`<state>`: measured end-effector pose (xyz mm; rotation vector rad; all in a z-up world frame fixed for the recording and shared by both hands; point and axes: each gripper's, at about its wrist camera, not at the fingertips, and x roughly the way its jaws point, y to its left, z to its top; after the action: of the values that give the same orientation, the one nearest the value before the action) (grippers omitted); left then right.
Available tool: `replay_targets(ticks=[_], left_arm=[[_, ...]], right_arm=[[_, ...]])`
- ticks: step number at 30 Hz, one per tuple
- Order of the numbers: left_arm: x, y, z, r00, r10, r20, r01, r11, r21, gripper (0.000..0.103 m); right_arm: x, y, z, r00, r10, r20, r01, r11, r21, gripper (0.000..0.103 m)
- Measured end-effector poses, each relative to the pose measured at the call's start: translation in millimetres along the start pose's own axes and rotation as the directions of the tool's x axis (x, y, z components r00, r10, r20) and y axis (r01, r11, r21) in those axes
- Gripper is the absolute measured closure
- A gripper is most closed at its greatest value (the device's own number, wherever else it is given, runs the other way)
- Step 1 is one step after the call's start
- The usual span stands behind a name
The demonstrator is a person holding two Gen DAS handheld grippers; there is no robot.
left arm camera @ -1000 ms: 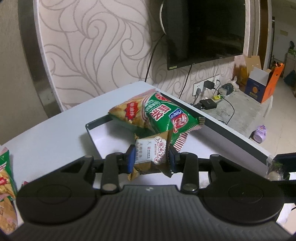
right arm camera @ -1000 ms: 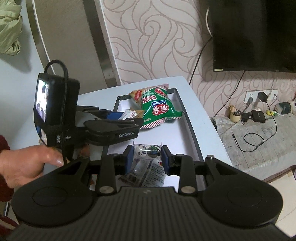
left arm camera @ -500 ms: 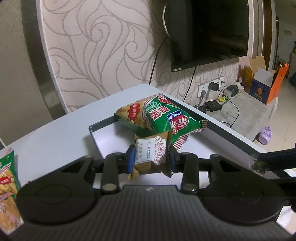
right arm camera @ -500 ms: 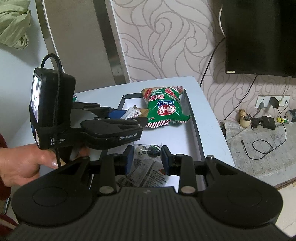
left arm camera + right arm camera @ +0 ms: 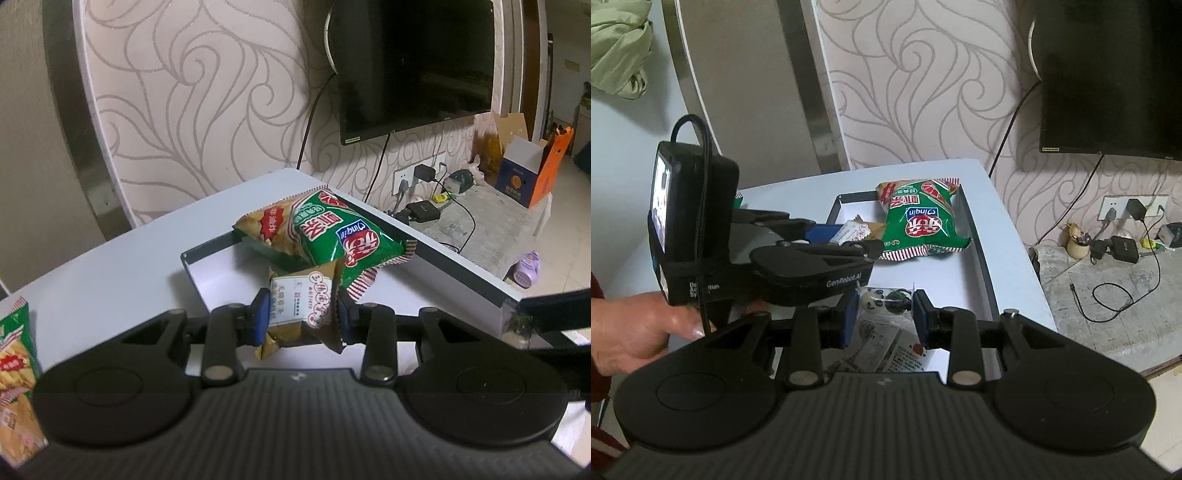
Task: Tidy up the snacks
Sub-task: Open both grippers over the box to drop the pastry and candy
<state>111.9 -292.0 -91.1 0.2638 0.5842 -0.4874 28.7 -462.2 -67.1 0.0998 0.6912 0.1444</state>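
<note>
L claw (image 5: 300, 318) clamped on a small tan/white snack packet (image 5: 301, 308); both blue pads press its sides, packet crumpled, bottom corner hanging below the pads. Packet held above the near-left part of the tray (image 5: 207, 254), not resting on it. Tray = shallow, dark-rimmed, white floor, sits on the white counter (image 5: 110, 266). Large green chip bag (image 5: 332, 232) lies in the far end of the tray, one end propped on the far rim, just behind the held packet; from L wrist view the two overlap, contact cannot be told. A second green/yellow chip bag (image 5: 14, 354) lies on the counter at far left edge of L view, outside the tray. R claw (image 5: 885, 314) closed on a clear packet w/ panda print (image 5: 882, 301); pads grip its upper part, printed lower part hangs toward the camera, over the near end of the tray. R wrist view also shows the L claw from the side w/ its packet over the tray's left half, and the person's left hand (image 5: 635, 328) around that gripper's handle. Green bag in R view well apart from the panda packet. Wall behind: swirl wallpaper, dark TV (image 5: 413, 62).
</note>
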Motion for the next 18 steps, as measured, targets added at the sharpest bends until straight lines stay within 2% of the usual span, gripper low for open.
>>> replay_targets(ticks=[6, 18], left_arm=[[-2.3, 1.6, -1.1, 1.0, -0.022, -0.001, 0.022, 1.0, 0.018, 0.063], [2.9, 4.5, -1.3, 0.999, -0.044, 0.006, 0.044, 0.999, -0.004, 0.062]], right_arm=[[0.3, 2.8, -0.6, 1.0, -0.013, 0.002, 0.013, 1.0, 0.02, 0.066], [7.4, 6.3, 4.7, 0.999, -0.033, -0.009, 0.033, 0.999, 0.021, 0.066]])
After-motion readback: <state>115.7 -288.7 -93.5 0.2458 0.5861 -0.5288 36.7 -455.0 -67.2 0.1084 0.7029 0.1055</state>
